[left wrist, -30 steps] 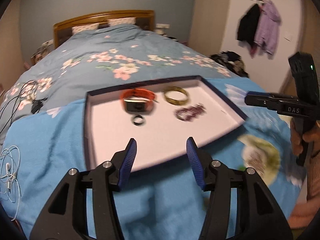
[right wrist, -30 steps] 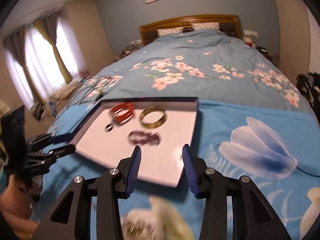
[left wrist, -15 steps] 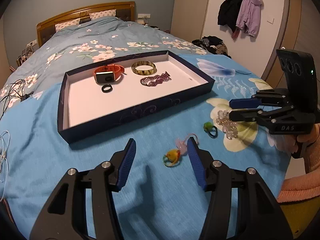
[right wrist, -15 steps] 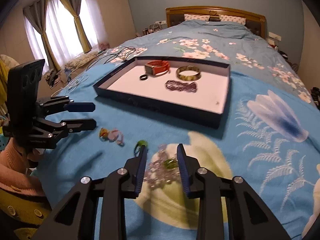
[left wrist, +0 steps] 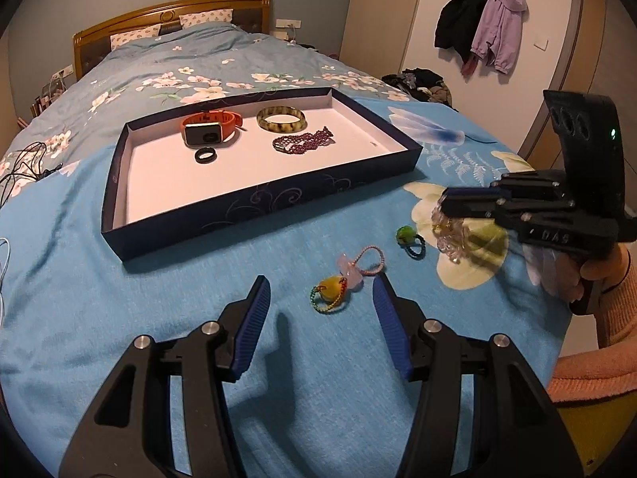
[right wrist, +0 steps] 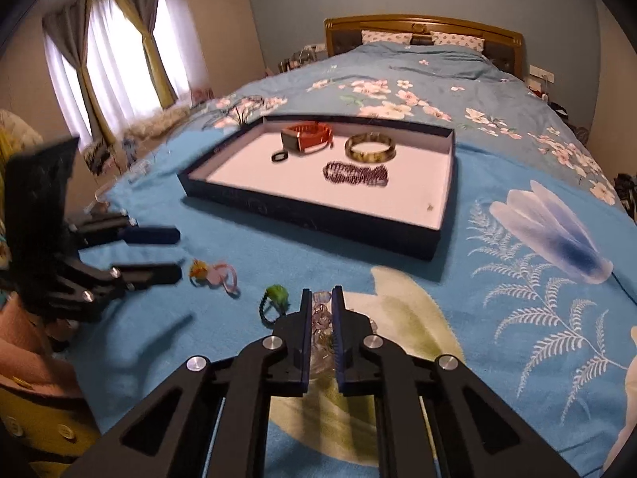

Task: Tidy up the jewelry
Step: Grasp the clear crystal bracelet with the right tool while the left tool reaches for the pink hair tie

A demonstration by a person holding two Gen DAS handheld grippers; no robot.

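My right gripper (right wrist: 320,292) is closing on a clear crystal bead bracelet (right wrist: 320,314), which lies on the blue bedspread with its beads squeezed between the pads. From the left wrist view the same bracelet (left wrist: 452,235) hangs under those fingertips. My left gripper (left wrist: 319,279) stands open just above the spread, nothing between its fingers. Close in front of it lie a yellow charm loop (left wrist: 328,294) and a pink hair tie (left wrist: 364,263). A green charm on a black band (left wrist: 410,239) rests further right. The dark blue tray (left wrist: 262,207) holds an orange watch (left wrist: 207,129), a bangle (left wrist: 281,118), purple beads (left wrist: 302,142) and a black ring (left wrist: 206,155).
The tray sits in the middle of a bed with a floral blue cover and a wooden headboard (left wrist: 171,12). Cables (left wrist: 16,171) lie at the bed's left edge. Coats (left wrist: 481,24) hang on the wall at the right. A person's sleeve (left wrist: 609,286) holds the right gripper.
Both grippers have come back from over the tray and down toward the loose pieces near the bed's front. The right jaws have narrowed onto the clear bracelet. The left jaws kept their width.
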